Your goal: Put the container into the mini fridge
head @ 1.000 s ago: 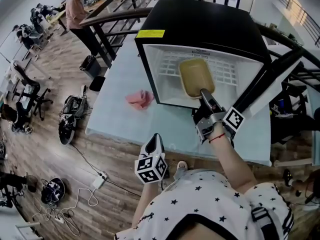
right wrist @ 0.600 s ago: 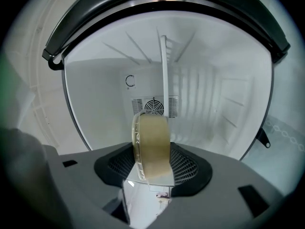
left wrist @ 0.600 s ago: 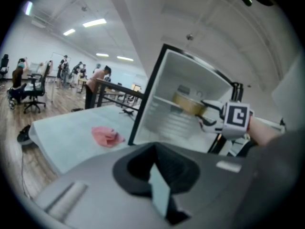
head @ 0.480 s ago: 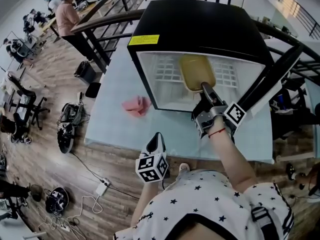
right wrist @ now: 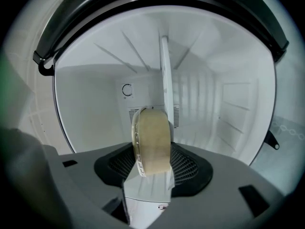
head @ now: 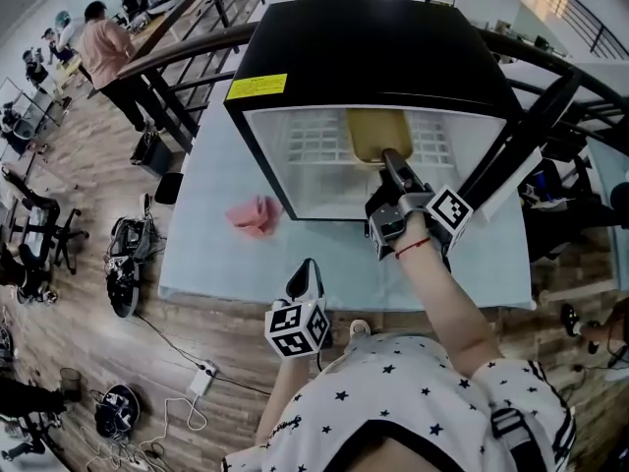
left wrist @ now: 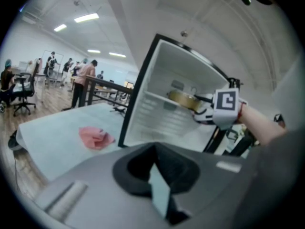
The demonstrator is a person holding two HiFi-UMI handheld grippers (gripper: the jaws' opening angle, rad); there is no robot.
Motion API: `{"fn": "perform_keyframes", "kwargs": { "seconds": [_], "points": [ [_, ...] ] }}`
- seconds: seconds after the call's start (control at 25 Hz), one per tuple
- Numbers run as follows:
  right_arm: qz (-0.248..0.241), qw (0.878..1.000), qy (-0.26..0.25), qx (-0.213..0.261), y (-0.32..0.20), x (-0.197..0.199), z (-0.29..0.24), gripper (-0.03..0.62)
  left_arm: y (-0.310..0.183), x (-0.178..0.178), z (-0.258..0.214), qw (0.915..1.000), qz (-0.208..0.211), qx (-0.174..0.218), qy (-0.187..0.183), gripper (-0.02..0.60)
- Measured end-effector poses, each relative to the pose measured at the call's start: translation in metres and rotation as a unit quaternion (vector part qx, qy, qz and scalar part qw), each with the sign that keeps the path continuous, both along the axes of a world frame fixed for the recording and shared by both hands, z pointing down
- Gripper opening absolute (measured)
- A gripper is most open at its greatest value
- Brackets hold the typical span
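R tongs clamp 1 container inside 1 mini fridge; L tongs closed, empty.

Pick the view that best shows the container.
Right gripper view: the tan container fills the centre, clamped in the jaws. Head view shows it from above inside the mini fridge; left gripper view, small and distant.

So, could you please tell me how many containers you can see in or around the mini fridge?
1: the tan container, clamped in the right gripper, just inside the open mini fridge. The gripper's body partly hides the fridge floor, so another could be there.
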State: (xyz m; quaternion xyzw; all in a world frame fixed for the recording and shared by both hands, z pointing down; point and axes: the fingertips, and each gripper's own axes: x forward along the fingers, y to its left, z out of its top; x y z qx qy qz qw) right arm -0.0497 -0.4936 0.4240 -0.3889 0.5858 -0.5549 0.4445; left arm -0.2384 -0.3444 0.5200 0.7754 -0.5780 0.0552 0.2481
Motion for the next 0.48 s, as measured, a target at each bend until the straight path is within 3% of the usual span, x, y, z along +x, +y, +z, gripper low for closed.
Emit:
{"fn": "perform_keyframes", "kwargs": {
  "seconds": [0.48],
  "points": [
    [0.011,0.999,-0.016,0.031,0.0017,-0.0006,-0.0094,0.238,0.0072,0.0040,0.0038,1.0000,0.008,-0.003,0.003,0.008]
  ]
}}
